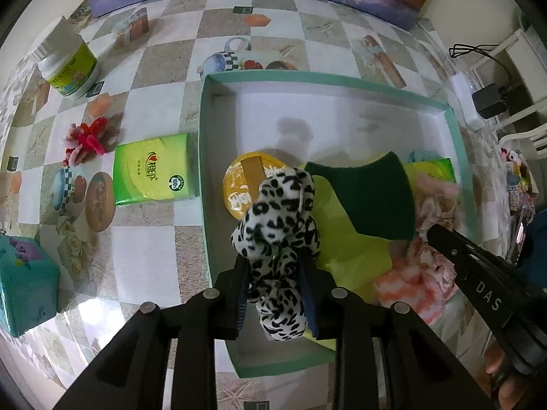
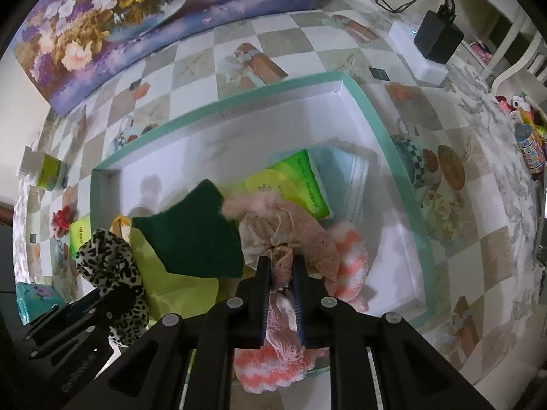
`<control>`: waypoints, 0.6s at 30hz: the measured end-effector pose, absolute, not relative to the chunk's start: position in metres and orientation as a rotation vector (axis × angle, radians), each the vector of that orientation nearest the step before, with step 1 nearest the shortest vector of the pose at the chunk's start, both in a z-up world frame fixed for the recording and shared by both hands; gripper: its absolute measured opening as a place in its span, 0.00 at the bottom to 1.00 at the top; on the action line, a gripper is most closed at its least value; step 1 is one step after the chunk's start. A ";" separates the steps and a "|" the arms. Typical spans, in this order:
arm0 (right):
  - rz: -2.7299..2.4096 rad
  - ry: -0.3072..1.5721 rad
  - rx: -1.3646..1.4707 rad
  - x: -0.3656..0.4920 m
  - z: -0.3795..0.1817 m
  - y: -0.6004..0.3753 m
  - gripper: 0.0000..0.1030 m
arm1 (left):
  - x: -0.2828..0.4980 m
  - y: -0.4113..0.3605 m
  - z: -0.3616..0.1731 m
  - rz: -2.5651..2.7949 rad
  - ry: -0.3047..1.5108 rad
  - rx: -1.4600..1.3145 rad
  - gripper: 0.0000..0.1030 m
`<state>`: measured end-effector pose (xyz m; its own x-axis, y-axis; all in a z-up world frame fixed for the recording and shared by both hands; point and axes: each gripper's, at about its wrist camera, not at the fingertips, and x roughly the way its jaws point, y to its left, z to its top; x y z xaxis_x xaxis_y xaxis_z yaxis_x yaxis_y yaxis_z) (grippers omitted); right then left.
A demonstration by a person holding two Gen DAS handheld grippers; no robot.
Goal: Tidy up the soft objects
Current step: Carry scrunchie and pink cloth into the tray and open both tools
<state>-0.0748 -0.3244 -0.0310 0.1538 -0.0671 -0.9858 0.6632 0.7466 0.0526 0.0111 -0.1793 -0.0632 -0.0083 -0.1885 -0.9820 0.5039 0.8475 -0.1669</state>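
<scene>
My left gripper [image 1: 275,259] is shut on a leopard-print plush scrunchie [image 1: 278,212] and holds it over the left part of the teal-rimmed white box [image 1: 307,78]. My right gripper [image 2: 282,259] is shut on a pink fabric scrunchie [image 2: 290,232] above the box's right part [image 2: 403,184]. In the box lie a dark green sponge [image 1: 369,194], a lime cloth [image 1: 352,249], a yellow round pad [image 1: 239,184], an orange-white fluffy cloth [image 2: 348,259] and a green tissue pack [image 2: 297,184]. The leopard scrunchie also shows in the right wrist view [image 2: 109,266].
On the checkered table left of the box lie a green tissue pack [image 1: 154,171], a red-pink scrunchie [image 1: 87,140], a white jar with a green label [image 1: 68,65] and a teal box [image 1: 24,290]. A floral painting [image 2: 136,17] stands at the back. A charger [image 2: 437,37] sits far right.
</scene>
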 end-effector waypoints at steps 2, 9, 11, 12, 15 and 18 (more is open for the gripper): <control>-0.567 1.326 0.550 -0.076 -0.031 -0.324 0.15 | 0.012 -0.181 -0.066 -0.543 1.491 0.268 0.35; -0.570 1.343 0.527 -0.071 -0.033 -0.321 0.27 | 0.016 -0.174 -0.067 -0.520 1.500 0.264 0.46; -0.574 1.344 0.519 -0.069 -0.032 -0.319 0.33 | 0.016 -0.172 -0.065 -0.528 1.505 0.251 0.46; -0.576 1.343 0.512 -0.069 -0.031 -0.318 0.36 | 0.017 -0.171 -0.063 -0.534 1.507 0.244 0.47; -0.578 1.336 0.514 -0.068 -0.026 -0.318 0.42 | 0.020 -0.168 -0.057 -0.561 1.509 0.214 0.48; -0.581 1.319 0.527 -0.069 -0.020 -0.320 0.47 | 0.020 -0.165 -0.047 -0.583 1.500 0.184 0.56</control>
<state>-0.0693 -0.3202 -0.0195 0.1501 -0.0939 -0.9842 0.6630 0.7480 0.0298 0.0201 -0.1650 -0.0475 -0.0360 -0.2492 -0.9678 0.4700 0.8504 -0.2365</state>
